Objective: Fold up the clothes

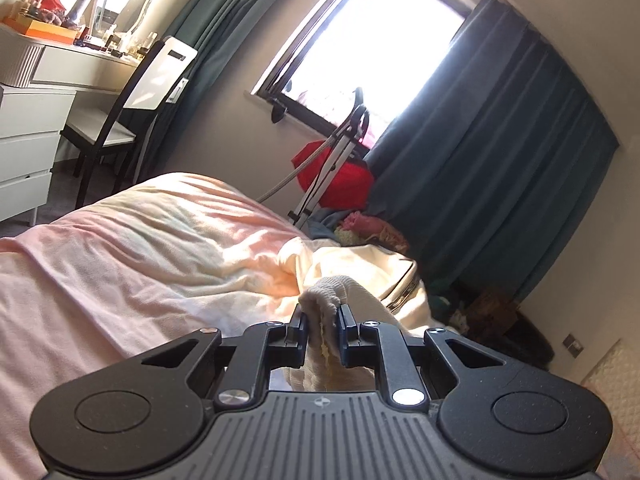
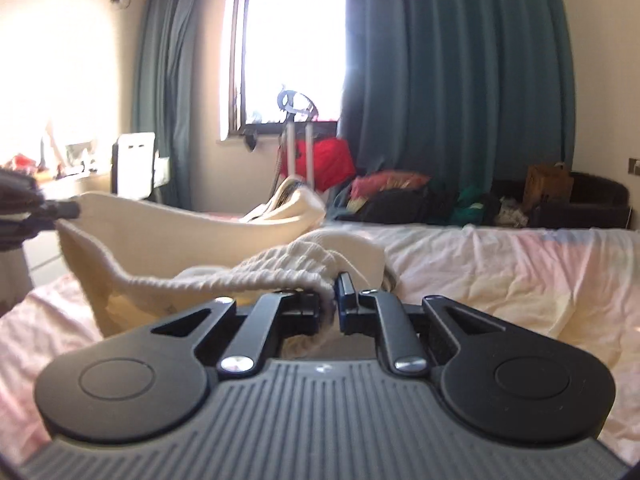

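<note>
A cream knitted garment point(image 1: 360, 268) lies partly on the bed's pink sheet point(image 1: 120, 264). My left gripper point(image 1: 322, 314) is shut on a ribbed edge of it, with cloth bunched between the pads and hanging down behind them. In the right wrist view my right gripper point(image 2: 334, 286) is shut on another ribbed edge of the same garment point(image 2: 160, 232). The cloth stretches from there to the left gripper point(image 2: 72, 210) at the frame's far left, lifted off the sheet point(image 2: 520, 276) and sagging in between.
Beyond the bed stand a white dresser point(image 1: 28, 128) and a chair point(image 1: 132, 92) at the left. A steamer stand point(image 2: 296, 140), a red bag point(image 2: 332, 160) and a pile of clothes point(image 2: 400, 192) sit under the window. Teal curtains point(image 2: 460, 80) hang at both sides.
</note>
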{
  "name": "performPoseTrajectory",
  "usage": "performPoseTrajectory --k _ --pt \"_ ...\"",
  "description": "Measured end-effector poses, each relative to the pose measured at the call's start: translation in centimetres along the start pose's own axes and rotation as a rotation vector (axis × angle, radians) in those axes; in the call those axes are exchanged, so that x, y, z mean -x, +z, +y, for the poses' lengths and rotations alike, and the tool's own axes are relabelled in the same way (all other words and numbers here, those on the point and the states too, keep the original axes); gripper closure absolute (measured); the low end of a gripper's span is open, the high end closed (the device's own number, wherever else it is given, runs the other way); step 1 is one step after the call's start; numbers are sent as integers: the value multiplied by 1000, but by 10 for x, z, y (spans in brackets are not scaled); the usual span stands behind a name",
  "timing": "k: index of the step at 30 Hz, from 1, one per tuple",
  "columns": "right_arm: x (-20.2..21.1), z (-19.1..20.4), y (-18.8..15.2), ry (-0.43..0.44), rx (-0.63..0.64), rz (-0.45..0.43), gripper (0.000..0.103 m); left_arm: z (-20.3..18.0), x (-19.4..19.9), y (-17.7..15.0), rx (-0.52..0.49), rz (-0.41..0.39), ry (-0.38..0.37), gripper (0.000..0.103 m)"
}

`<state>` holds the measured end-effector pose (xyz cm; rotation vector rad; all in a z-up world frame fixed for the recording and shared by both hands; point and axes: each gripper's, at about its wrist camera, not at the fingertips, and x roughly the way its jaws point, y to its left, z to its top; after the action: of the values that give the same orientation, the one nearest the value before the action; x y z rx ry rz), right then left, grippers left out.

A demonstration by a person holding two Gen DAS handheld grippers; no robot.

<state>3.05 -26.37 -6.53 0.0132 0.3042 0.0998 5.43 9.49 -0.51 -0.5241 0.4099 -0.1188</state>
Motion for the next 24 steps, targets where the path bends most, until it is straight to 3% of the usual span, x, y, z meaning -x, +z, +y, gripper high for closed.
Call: performPoseTrajectory --k 5,7,10,13,16,19,20,22,24 --pt "-13 9 -44 72 -29 218 84 21 -17 -27 -120 25 139 87" --pt "-20 16 -48 84 -17 251 80 36 -28 -35 -118 79 199 87" --pt "-16 16 -47 120 -66 256 71 54 -29 -37 -76 106 217 86" --pt "-8 3 -50 196 -175 278 66 65 -22 -33 -10 101 215 83" --pt "-11 -26 -54 270 -385 310 66 68 -16 -31 34 97 206 77" --pt "-11 -51 -56 315 -577 295 65 64 -13 -29 14 96 279 67" --pt "-11 -57 -57 304 -612 286 59 65 -13 -29 15 101 305 67" --pt "-16 -66 -64 279 -687 297 28 69 -14 -28 35 112 310 65" --pt "-23 -74 -71 263 -765 320 27 74 -14 -28 81 125 305 63"
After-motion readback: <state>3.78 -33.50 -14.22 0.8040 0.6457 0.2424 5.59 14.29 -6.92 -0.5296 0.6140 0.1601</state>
